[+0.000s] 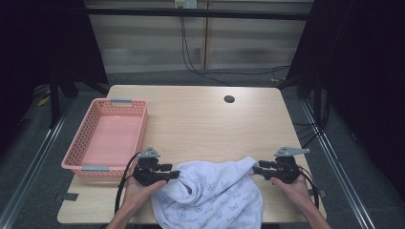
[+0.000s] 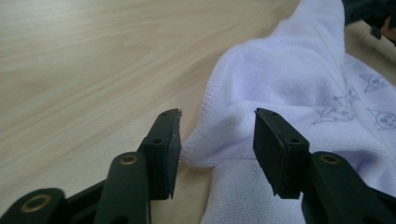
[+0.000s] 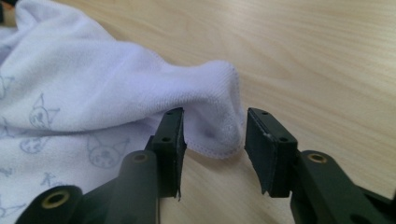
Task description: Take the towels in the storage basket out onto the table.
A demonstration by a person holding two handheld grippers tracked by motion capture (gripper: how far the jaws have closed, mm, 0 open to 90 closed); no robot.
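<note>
White towel [image 1: 210, 193] with a faint printed pattern lies bunched at the near edge of the wooden table [image 1: 200, 119], between the two hands, part of it hanging over the front edge. Left gripper [image 1: 173, 175] sits at the towel's left corner. In the left gripper view the jaws stand spread, a folded hem of the towel [image 2: 224, 140] in the gap, pads not pressing on it. Right gripper [image 1: 255, 171] sits at the towel's right corner. In the right gripper view the jaws stand apart around the rounded corner of the towel [image 3: 219, 121], with daylight between cloth and pads. Pink basket [image 1: 81, 162] stands on the table's left side, just beside the left gripper.
</note>
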